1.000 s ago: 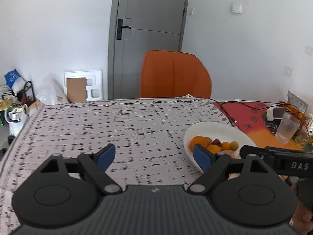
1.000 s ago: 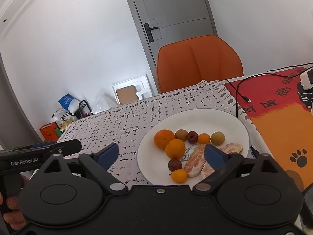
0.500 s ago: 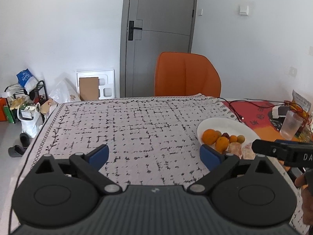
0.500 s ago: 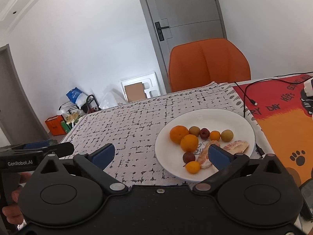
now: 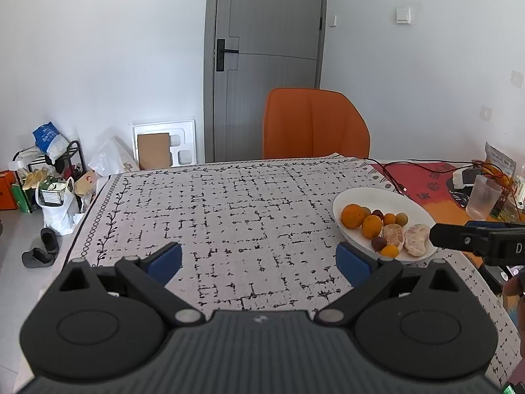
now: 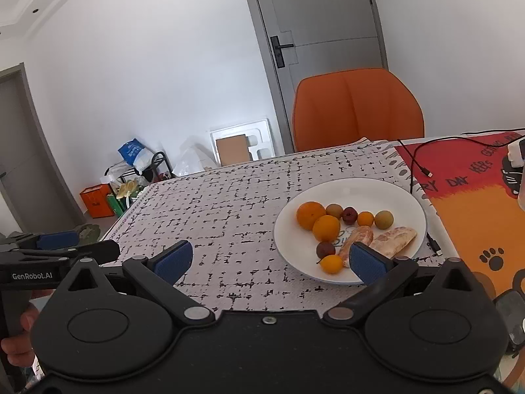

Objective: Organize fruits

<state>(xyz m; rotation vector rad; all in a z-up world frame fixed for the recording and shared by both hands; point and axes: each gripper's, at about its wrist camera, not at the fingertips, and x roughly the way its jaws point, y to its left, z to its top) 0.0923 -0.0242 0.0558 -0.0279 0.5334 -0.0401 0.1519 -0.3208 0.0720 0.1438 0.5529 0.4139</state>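
- Right wrist view: my right gripper (image 6: 269, 259) hangs spread and empty just short of the plate (image 6: 354, 187), fruits (image 6: 328, 228) piled on it.
- My left gripper (image 5: 259, 259), spread too, sits left of the plate.
- Nothing grasped yet, I judge; next I reach in for one fruit.

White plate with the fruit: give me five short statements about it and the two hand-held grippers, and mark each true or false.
1. All the fruit lies on the white plate. True.
2. The right hand-held gripper grips an orange. False: it is open and empty.
3. The left hand-held gripper is open above the patterned tablecloth. True.
4. The peeled citrus pieces lie on the tablecloth. False: they lie on the plate.
5. The orange chair stands behind the table. True.
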